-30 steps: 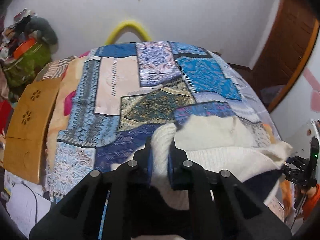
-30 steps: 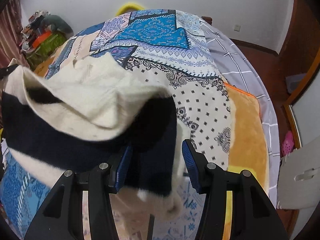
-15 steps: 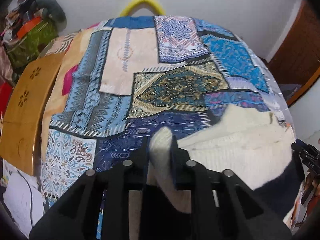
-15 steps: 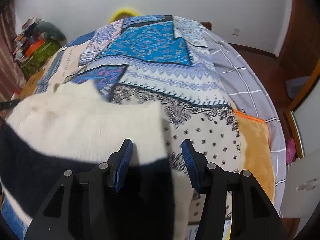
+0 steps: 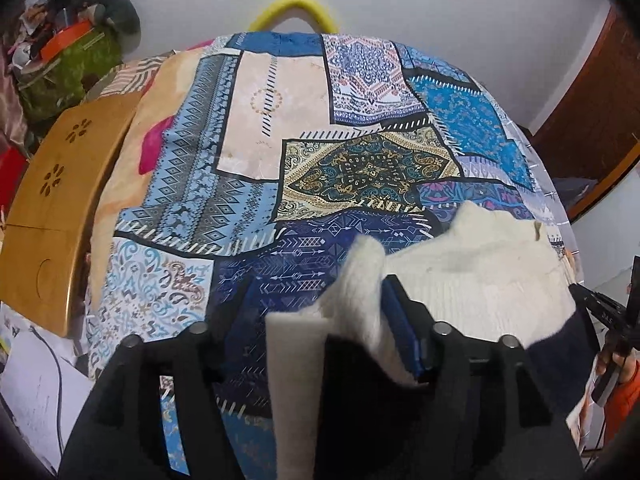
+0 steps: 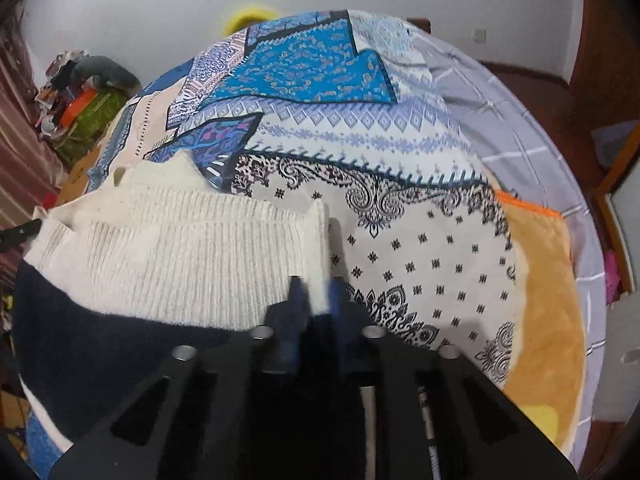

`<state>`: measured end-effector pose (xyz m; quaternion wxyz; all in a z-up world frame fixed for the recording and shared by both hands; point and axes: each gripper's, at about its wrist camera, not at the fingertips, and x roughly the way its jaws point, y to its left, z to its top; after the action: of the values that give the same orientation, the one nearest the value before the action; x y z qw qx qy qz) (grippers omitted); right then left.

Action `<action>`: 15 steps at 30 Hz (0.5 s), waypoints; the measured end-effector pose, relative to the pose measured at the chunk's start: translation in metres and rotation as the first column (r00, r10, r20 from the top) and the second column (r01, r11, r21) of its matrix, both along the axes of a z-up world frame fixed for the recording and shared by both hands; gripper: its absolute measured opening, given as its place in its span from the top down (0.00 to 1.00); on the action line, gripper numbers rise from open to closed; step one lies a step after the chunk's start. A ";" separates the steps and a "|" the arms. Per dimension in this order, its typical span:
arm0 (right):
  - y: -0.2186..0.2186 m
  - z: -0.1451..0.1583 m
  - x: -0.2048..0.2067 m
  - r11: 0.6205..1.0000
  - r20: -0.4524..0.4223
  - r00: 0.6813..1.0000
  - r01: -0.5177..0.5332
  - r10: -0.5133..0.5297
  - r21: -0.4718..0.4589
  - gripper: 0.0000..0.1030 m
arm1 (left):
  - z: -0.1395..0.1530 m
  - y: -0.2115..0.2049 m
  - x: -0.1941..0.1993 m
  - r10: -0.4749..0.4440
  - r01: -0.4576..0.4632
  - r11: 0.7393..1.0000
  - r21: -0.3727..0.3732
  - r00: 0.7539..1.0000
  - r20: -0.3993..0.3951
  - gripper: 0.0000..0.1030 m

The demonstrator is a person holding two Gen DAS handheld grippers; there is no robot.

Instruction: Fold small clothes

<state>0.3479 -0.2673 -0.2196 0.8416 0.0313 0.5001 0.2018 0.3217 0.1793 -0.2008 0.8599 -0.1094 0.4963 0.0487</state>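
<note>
A small cream and navy knit sweater (image 5: 480, 276) lies spread on the patchwork bedspread (image 5: 248, 168). My left gripper (image 5: 320, 300) is open, its jaws wide apart, with a cream corner of the sweater loose between them. My right gripper (image 6: 316, 300) is shut on the sweater's cream ribbed edge (image 6: 320, 240) at its right corner. The sweater (image 6: 168, 256) fills the left of the right wrist view, with its navy band nearest me.
A wooden folding table (image 5: 52, 208) stands at the bed's left side. A cluttered green pile (image 5: 68, 60) sits at the far left. An orange blanket (image 6: 544, 292) and grey checked sheet (image 6: 516, 128) cover the bed's right side. A wooden door (image 5: 592, 100) is at the right.
My left gripper has opened and let go of the sweater's corner. My right gripper has closed on the cream ribbed edge. The sweater has been lowered and laid flatter on the bed.
</note>
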 end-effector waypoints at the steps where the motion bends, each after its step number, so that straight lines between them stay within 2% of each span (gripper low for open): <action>1: 0.001 0.002 -0.001 1.000 0.013 1.000 -0.003 0.003 -0.002 0.92 | 0.003 0.001 -0.004 0.001 -0.001 1.000 0.001 1.000 0.005 0.37; 7: -0.006 0.021 -0.005 0.999 0.093 0.995 0.031 -0.030 -0.010 0.93 | 0.000 0.008 -0.015 -0.004 0.004 1.000 -0.002 1.000 -0.018 0.37; 15: -0.013 0.020 -0.002 0.997 0.090 0.994 0.068 -0.065 -0.023 0.94 | 0.004 0.020 -0.028 0.036 -0.035 0.997 -0.063 0.999 0.008 0.37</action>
<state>0.3460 -0.2804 -0.1994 0.8697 0.0279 0.4631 0.1684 0.2938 0.1992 -0.1970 0.8574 -0.1452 0.4915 0.0478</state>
